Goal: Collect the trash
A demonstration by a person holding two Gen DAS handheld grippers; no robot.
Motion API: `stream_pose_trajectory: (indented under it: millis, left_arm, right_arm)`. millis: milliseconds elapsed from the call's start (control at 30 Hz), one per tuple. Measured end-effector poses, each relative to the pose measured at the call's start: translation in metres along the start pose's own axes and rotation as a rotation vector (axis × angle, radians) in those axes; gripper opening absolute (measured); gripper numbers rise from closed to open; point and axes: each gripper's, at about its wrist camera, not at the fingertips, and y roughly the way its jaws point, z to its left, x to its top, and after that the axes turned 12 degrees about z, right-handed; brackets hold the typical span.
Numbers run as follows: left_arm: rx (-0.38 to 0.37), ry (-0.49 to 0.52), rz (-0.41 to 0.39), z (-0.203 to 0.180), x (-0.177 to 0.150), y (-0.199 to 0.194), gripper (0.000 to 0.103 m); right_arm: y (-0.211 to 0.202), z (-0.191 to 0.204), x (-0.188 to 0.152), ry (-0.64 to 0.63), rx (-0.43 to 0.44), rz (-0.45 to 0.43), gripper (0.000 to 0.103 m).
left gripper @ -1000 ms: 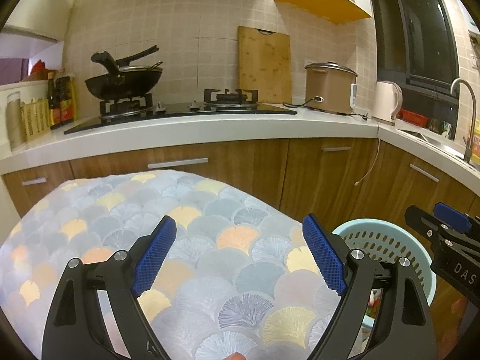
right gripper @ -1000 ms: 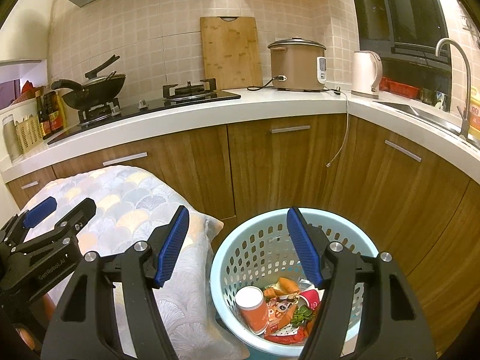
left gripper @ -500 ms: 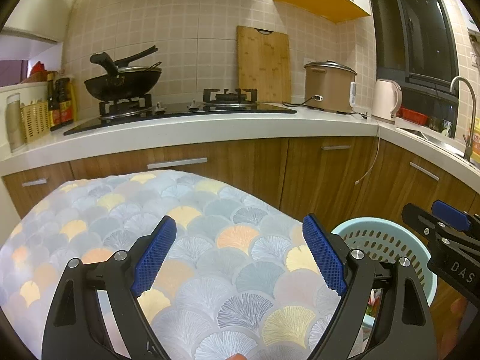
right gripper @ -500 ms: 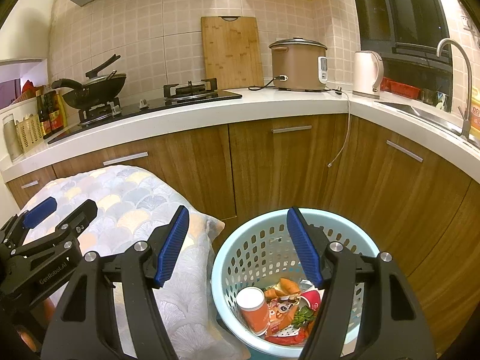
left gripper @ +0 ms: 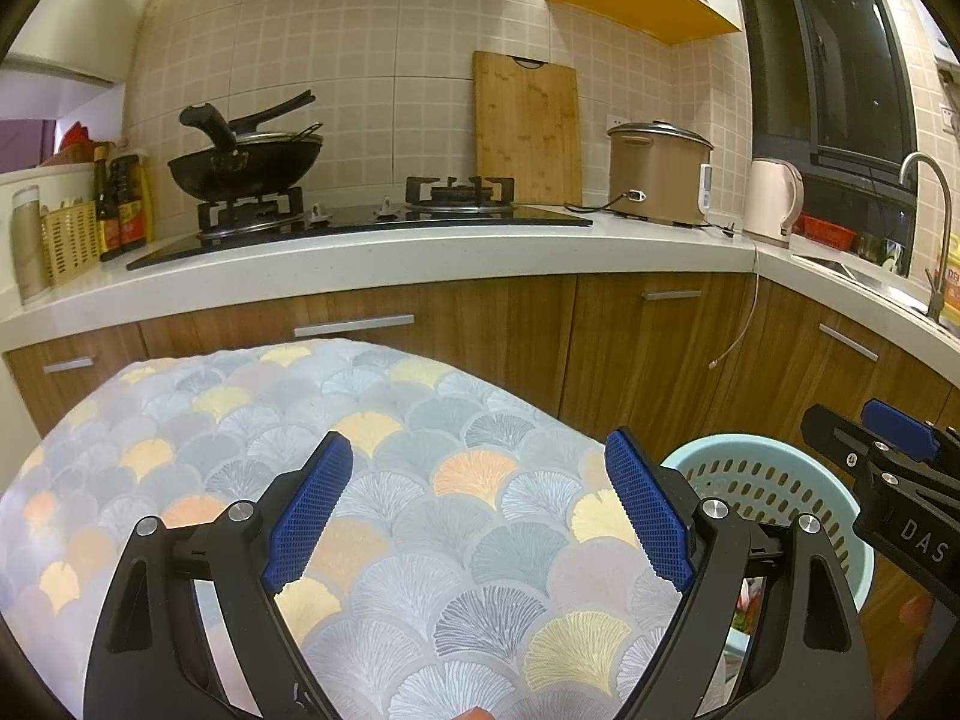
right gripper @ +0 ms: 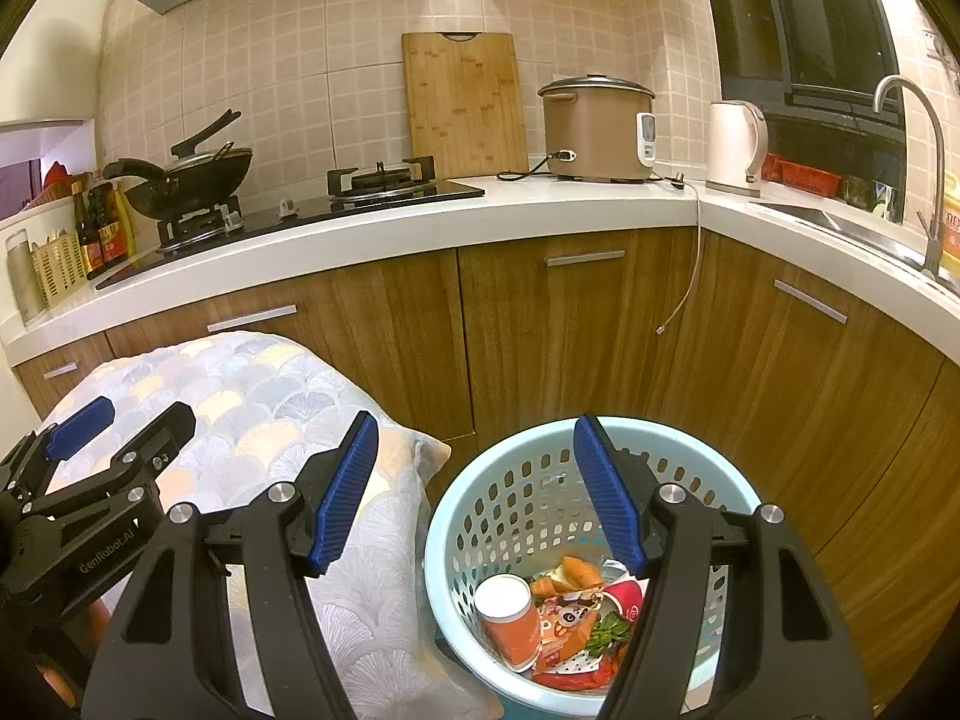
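Kitchen cabinets of brown wood run behind everything, under a white tabletop [left gripper: 384, 258] carrying a wok [left gripper: 240, 165]. From the left wrist, the left hand-held gripper [left gripper: 477, 501] hangs released and empty over a fan-patterned cushion [left gripper: 420, 480], with the pale blue basket [left gripper: 774, 480] just right of that cushion. From the right wrist, the right hand-held gripper [right gripper: 474, 492] is likewise spread, holding nothing, above the basket [right gripper: 516, 498]; trash [right gripper: 570, 612], including an orange cup [right gripper: 507, 612], lies inside the basket.
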Motion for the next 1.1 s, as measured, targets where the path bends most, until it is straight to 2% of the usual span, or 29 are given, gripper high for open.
stream_pose_trajectory:
  millis: [1100]
  left_arm:
    - [0.001, 0.0, -0.001, 0.0001, 0.0, 0.0, 0.084]
  right_arm:
    - [0.0, 0.0005, -0.0002, -0.015, -0.004, 0.003, 0.064]
